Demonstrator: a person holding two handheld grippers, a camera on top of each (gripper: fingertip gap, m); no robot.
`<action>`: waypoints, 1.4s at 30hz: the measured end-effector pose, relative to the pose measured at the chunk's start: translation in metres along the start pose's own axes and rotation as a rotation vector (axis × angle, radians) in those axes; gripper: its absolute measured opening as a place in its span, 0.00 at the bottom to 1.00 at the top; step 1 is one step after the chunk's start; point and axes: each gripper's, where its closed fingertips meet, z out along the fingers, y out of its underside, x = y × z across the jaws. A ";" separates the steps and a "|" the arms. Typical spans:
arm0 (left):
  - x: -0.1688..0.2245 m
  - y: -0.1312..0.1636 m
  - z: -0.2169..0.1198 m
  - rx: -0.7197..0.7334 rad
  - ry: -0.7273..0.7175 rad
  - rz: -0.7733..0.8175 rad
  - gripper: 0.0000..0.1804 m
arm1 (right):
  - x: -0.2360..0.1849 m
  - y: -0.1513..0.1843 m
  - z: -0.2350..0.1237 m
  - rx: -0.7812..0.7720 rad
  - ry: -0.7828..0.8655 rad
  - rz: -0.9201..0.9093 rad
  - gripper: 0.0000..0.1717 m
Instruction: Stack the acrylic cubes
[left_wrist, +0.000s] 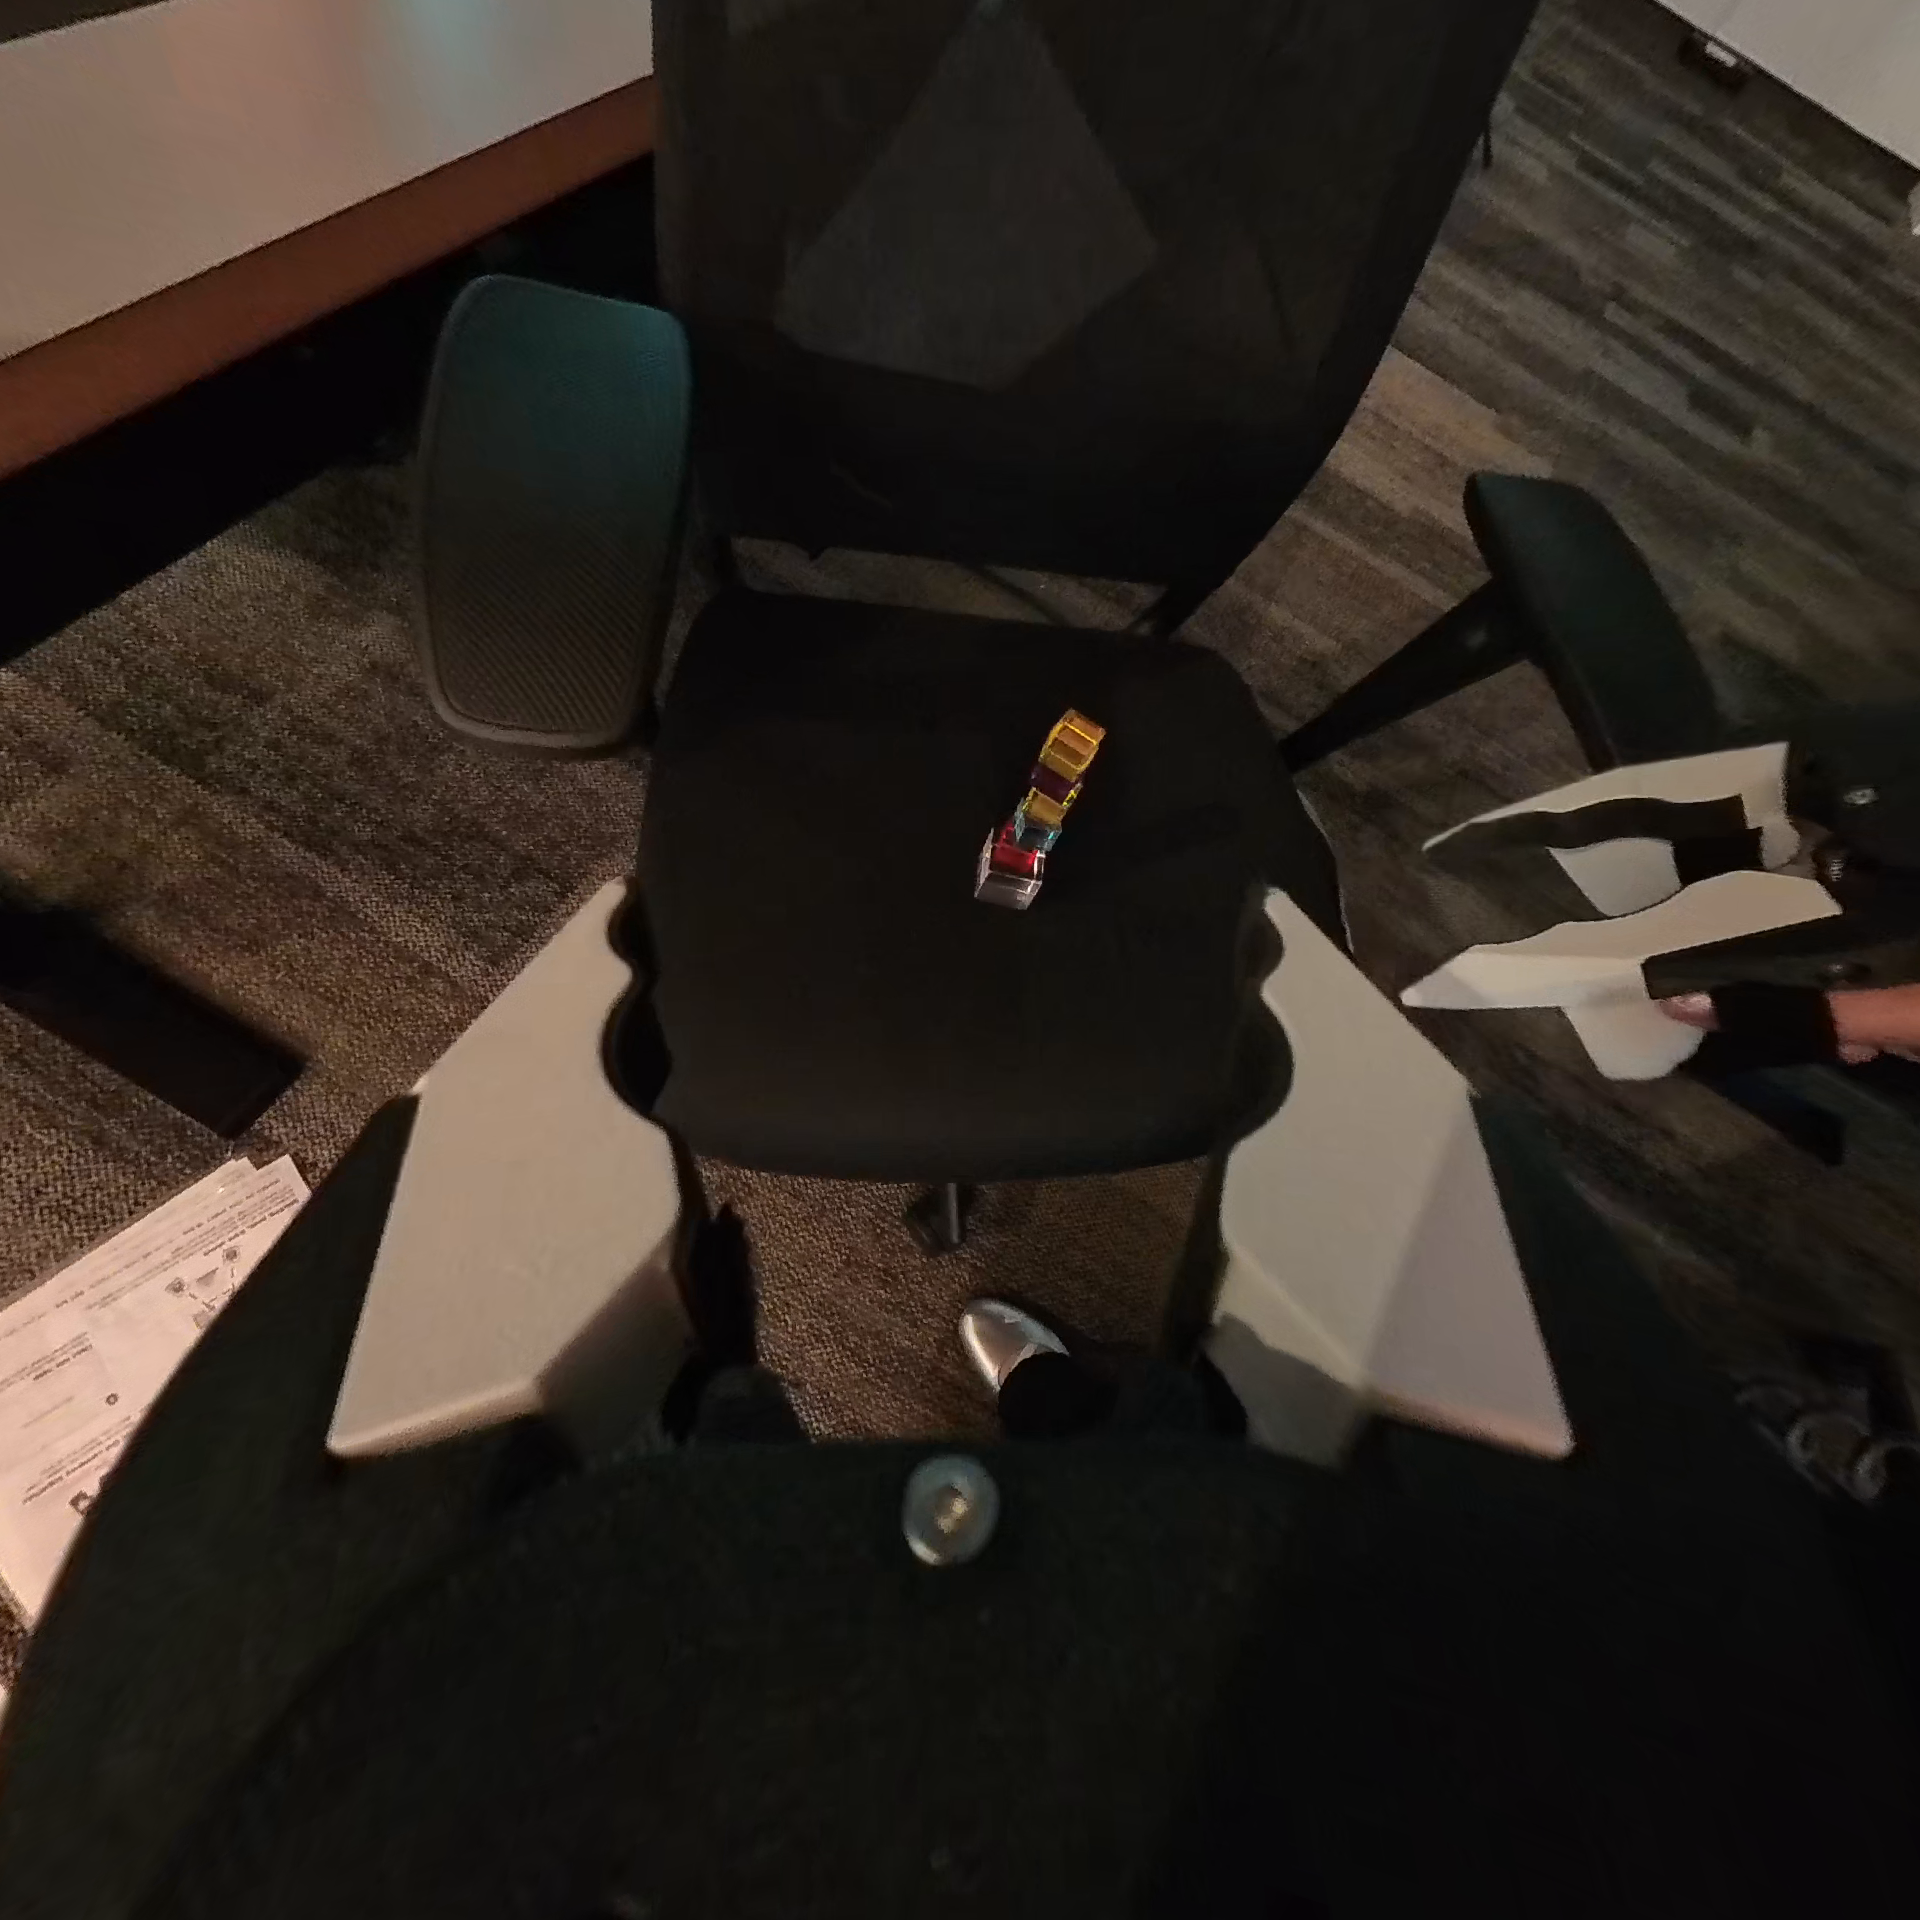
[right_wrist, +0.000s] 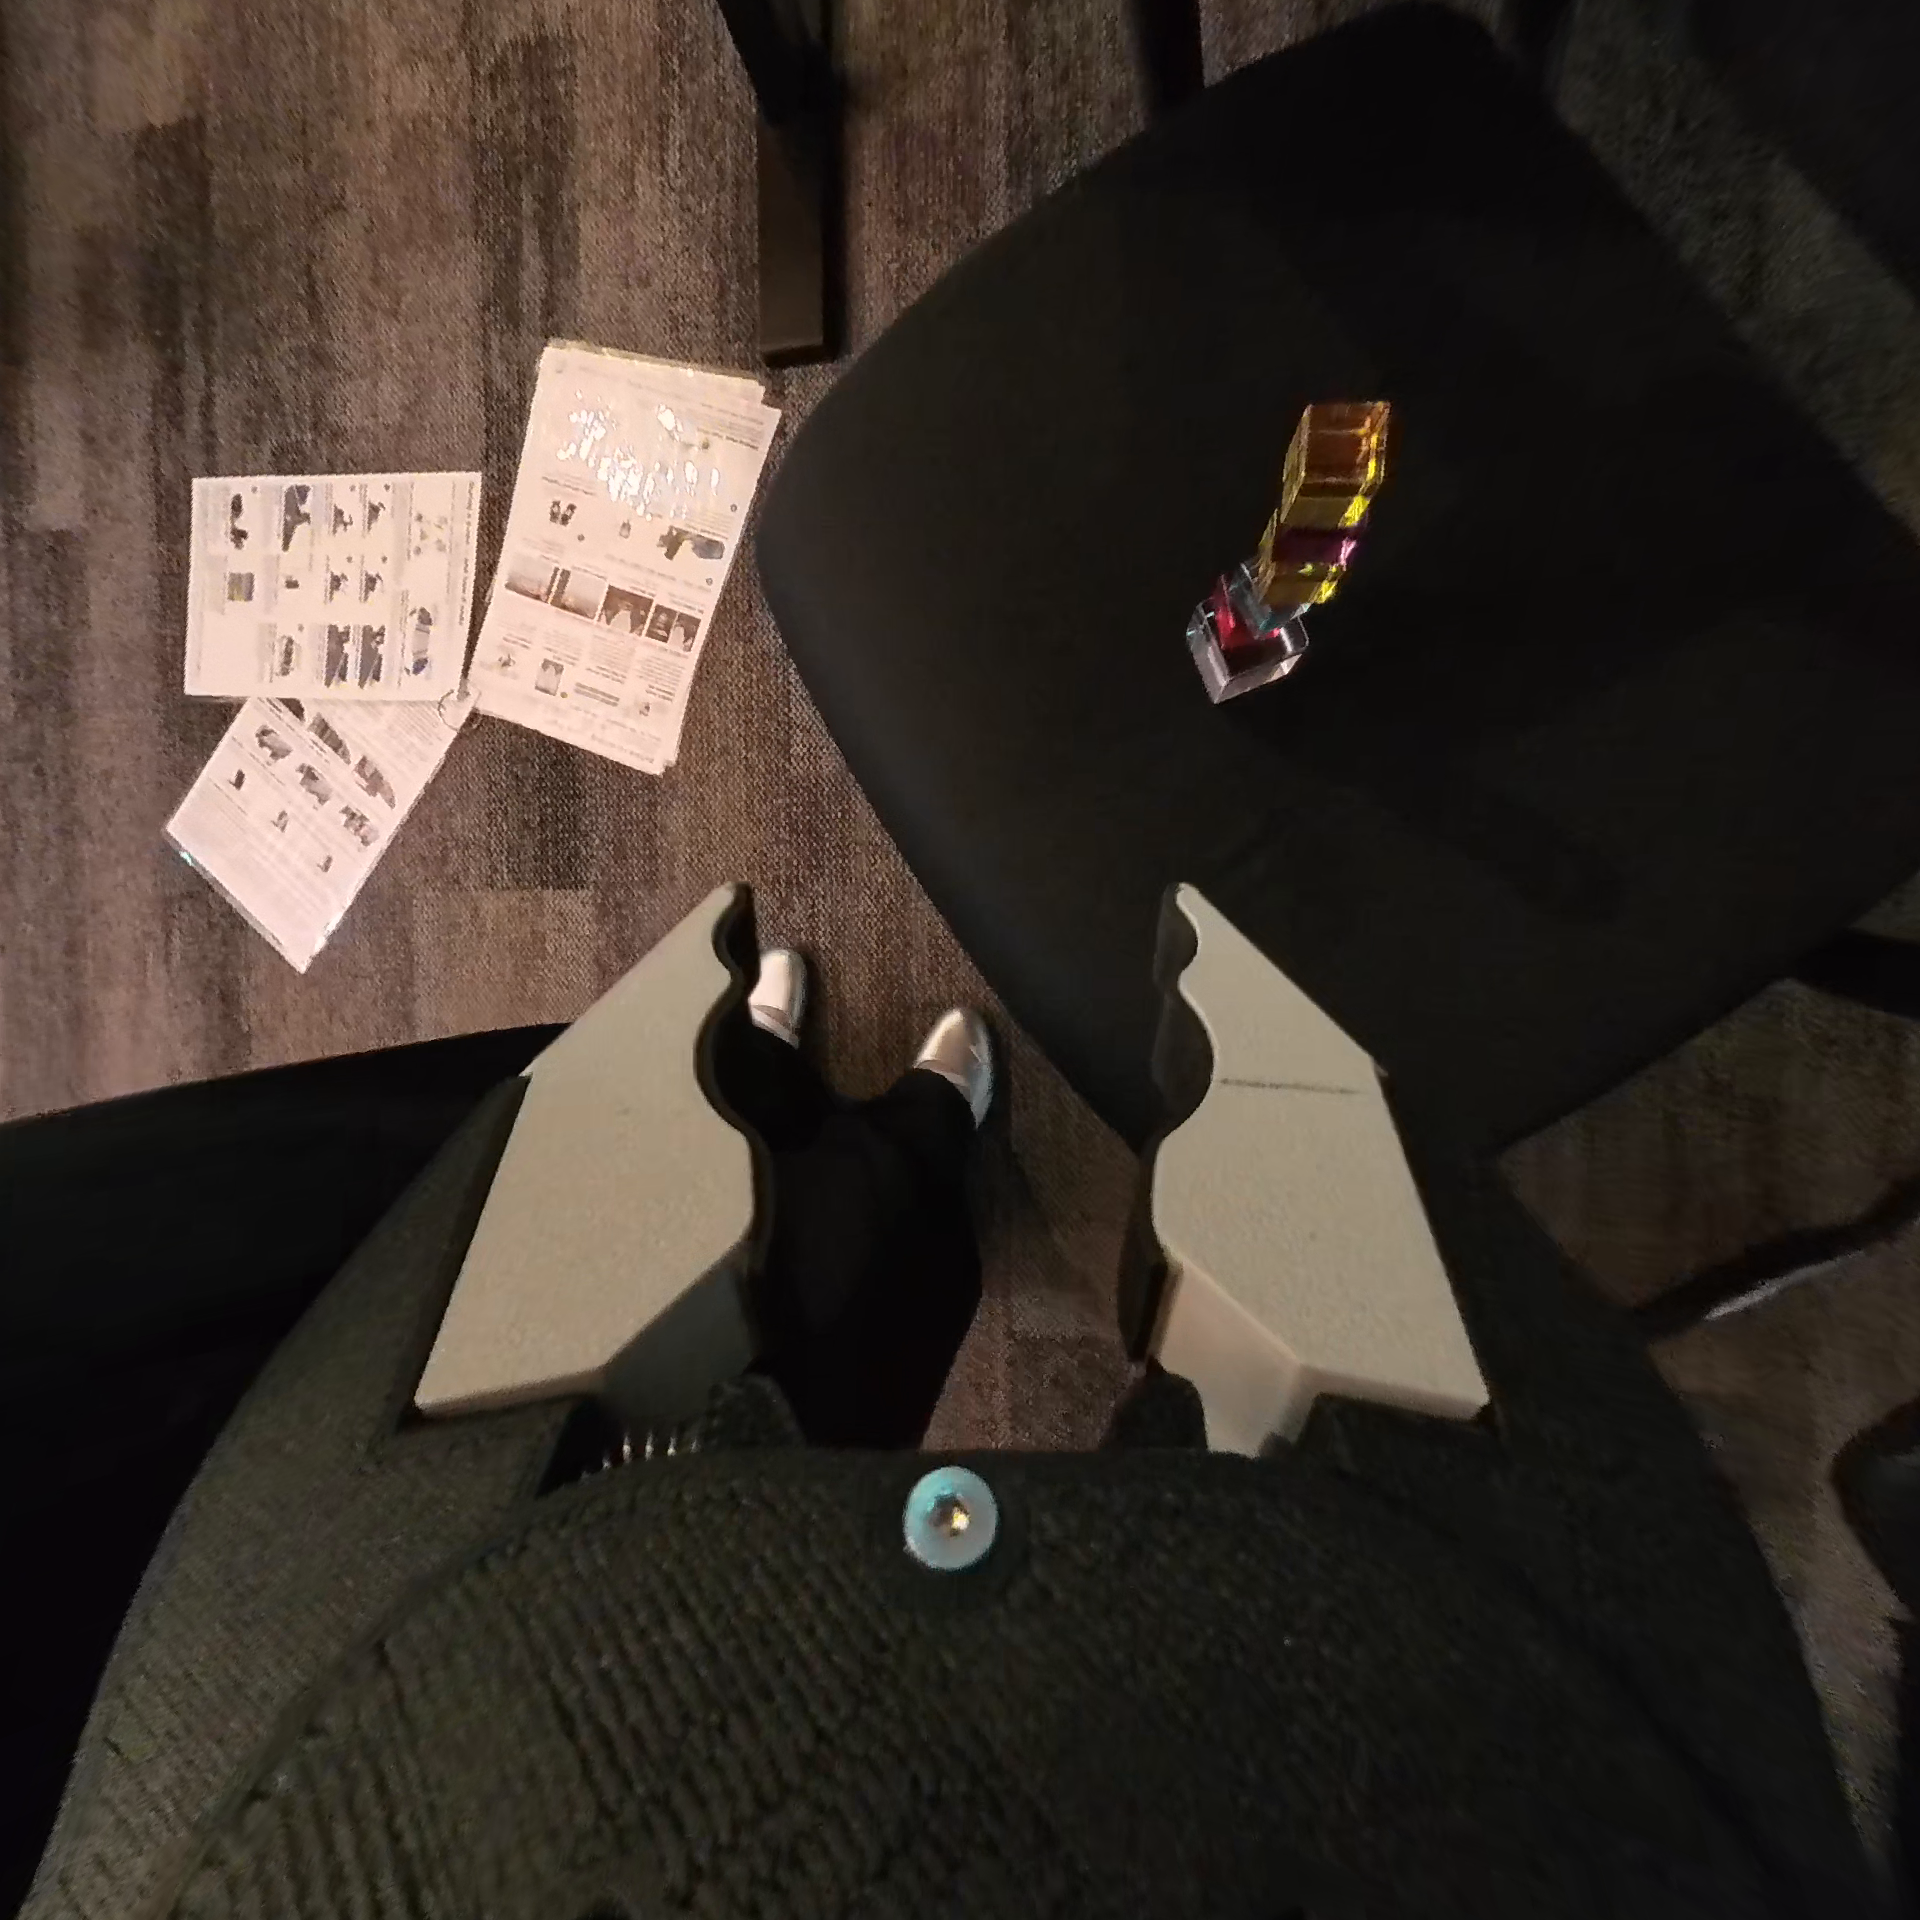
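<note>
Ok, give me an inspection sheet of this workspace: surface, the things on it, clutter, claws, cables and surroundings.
Surface: black office chair seat, dark fabric.
Things: stack of small translucent cubes on the seat, leaning; clear at the bottom, then red, blue, yellow, purple, yellow on top.
Clutter: printed sheets on the carpet beside the chair.
Claws: left claw open, above the seat's front, holding nothing; right claw open, off the seat's edge over the carpet, holding nothing.
Cables: nothing seen.
Surroundings: patterned carpet, armrests, white desk, the person's shoes.

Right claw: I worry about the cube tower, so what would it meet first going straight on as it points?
Probably not the cube tower, which stands off to its side. The open, empty right claw points past the chair seat edge toward carpet; depth is unclear.
</note>
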 end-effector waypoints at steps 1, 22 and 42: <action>0.000 0.000 0.001 -0.004 0.007 0.003 0.61 | -0.001 0.002 0.000 0.000 0.003 0.008 0.45; 0.004 0.014 -0.004 -0.016 0.117 0.005 0.61 | -0.015 0.020 0.035 0.157 0.004 0.188 0.39; 0.057 0.110 0.189 -0.197 0.292 0.172 0.49 | 0.103 0.021 0.188 0.231 0.104 0.066 0.45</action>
